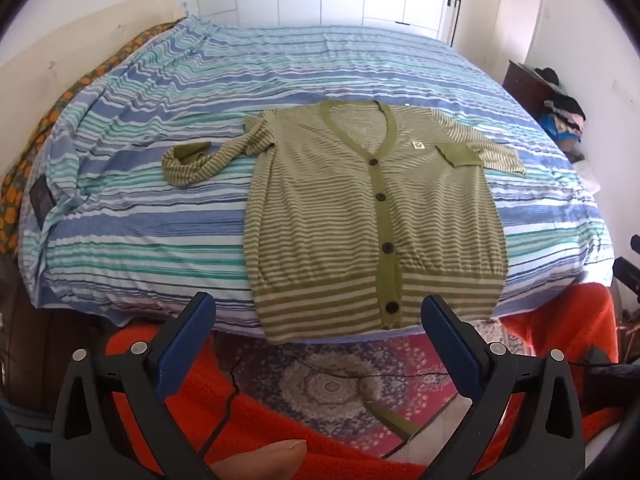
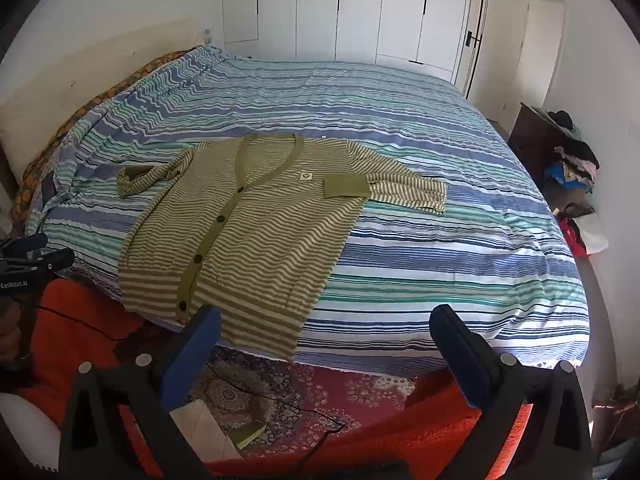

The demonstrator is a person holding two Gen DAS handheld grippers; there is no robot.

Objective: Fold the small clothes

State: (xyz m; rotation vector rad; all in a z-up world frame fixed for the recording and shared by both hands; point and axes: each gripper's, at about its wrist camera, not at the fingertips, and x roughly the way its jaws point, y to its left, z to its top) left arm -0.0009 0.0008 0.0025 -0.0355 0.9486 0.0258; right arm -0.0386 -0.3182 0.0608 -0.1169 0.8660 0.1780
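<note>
A green and cream striped cardigan point(image 1: 360, 216) lies flat, buttoned, front up on the bed, its hem hanging slightly over the near edge. Its left sleeve point(image 1: 196, 162) lies bunched out to the side; its right sleeve point(image 1: 484, 152) is folded back, cuff on the chest. My left gripper point(image 1: 318, 312) is open and empty, held off the bed just in front of the hem. In the right wrist view the cardigan point(image 2: 248, 232) lies to the left; my right gripper point(image 2: 324, 326) is open and empty, in front of the bed edge beside the hem's right corner.
The bed point(image 1: 160, 216) has a blue, teal and white striped cover. A patterned rug point(image 1: 332, 388) and an orange knit blanket point(image 1: 560, 320) lie below the bed edge. A dark stand piled with clothes point(image 2: 568, 156) is at the right wall. White wardrobe doors point(image 2: 360, 4) stand behind.
</note>
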